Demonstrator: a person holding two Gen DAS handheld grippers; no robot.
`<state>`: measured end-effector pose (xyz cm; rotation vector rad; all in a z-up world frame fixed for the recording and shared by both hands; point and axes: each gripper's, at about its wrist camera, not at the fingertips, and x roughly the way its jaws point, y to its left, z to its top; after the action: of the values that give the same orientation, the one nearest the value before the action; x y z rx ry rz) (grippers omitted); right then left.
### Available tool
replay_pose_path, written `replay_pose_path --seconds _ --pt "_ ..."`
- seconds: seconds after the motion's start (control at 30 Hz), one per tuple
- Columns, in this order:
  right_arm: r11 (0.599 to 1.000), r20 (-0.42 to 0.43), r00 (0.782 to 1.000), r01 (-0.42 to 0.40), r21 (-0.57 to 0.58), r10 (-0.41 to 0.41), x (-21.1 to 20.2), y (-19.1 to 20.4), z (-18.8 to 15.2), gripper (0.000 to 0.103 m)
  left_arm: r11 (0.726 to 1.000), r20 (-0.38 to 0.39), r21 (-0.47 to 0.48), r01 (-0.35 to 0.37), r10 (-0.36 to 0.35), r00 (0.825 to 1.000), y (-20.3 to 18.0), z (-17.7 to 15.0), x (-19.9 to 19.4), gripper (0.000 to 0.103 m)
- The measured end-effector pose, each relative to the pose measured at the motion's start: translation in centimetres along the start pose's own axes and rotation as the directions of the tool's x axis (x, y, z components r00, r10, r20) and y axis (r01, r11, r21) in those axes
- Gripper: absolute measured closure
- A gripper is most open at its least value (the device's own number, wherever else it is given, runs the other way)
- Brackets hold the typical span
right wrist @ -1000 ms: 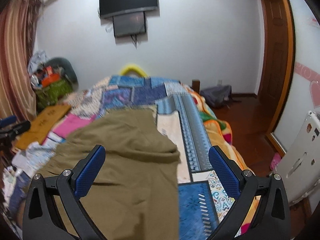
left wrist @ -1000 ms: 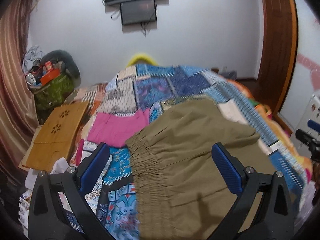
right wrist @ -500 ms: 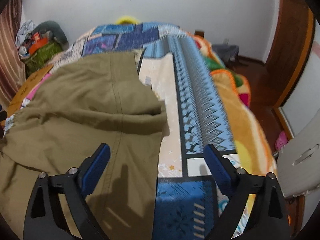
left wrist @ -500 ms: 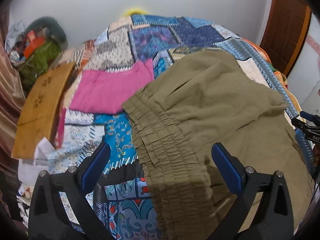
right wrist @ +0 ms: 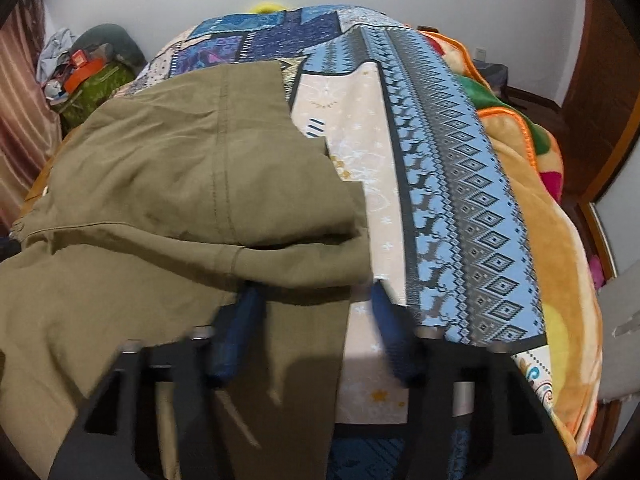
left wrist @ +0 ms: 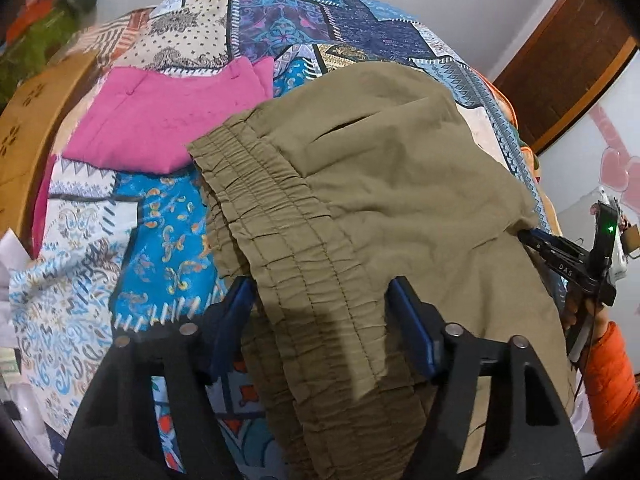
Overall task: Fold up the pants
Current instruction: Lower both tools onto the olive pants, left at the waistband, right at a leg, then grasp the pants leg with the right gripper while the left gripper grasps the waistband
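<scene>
While the pants (left wrist: 400, 184) lie spread across the patchwork quilt (left wrist: 288, 32) of the bed, olive and loosely doubled over, their elastic waistband (left wrist: 280, 240) is straddled by the left gripper (left wrist: 320, 300). Its jaws are closing, with the gathered band between them, though firm pressure from the blue pads cannot yet be confirmed. At the other end, the pants (right wrist: 180, 184) are met by the right gripper (right wrist: 316, 308), whose jaws are also closing (motion blur smears both fingers); the folded edge of the cloth lies between them, the left finger partly tucked under it, and a clamp is not yet seen.

Compared with a second ago, both grippers have been brought down and tipped toward the bed: the wall and the screen on it, plainly in view then, are now cut off at the top, and the cloth fills most of each view. Fingers that were held wide apart above the fabric have been drawn in around it. A two-point pinch is judged to be under way, so that the garment can be lifted and folded over.

Beside the waistband, a pink garment (left wrist: 168, 120) is left lying, touching or just under its corner. Farther out, a wooden board (left wrist: 28, 120) is seen at the bed's left edge, and an orange blanket (right wrist: 532, 216) along its right.
</scene>
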<state>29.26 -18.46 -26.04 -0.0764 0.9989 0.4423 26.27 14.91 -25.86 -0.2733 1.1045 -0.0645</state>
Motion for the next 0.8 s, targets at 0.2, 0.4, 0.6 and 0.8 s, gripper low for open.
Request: replay_pose_path --seconds 0.2,0.4,0.6,0.8 --pt "0.998 -0.021 0.998 0.059 -0.004 -0.059 0.1 -0.1 0.0 0.093 0.986 0.033 0.097 -0.133 0.130 0.991 -0.9 0.7 0.0 0.045" --pt "0.999 -0.070 0.997 0.039 0.006 -0.039 0.2 -0.3 0.0 0.093 0.987 0.023 0.100 -0.128 0.127 0.992 0.1 0.9 0.2 0.038" --pt "1.000 -0.091 0.996 0.017 -0.012 -0.018 -2.0 -0.6 -0.1 0.080 0.991 0.040 0.046 -0.124 0.122 0.992 1.1 1.4 -2.3 0.038" --pt "0.999 0.040 0.999 0.009 -0.046 -0.007 -5.0 -0.5 0.8 0.057 0.995 0.056 0.013 -0.097 0.096 0.994 1.6 3.2 -2.7 0.038"
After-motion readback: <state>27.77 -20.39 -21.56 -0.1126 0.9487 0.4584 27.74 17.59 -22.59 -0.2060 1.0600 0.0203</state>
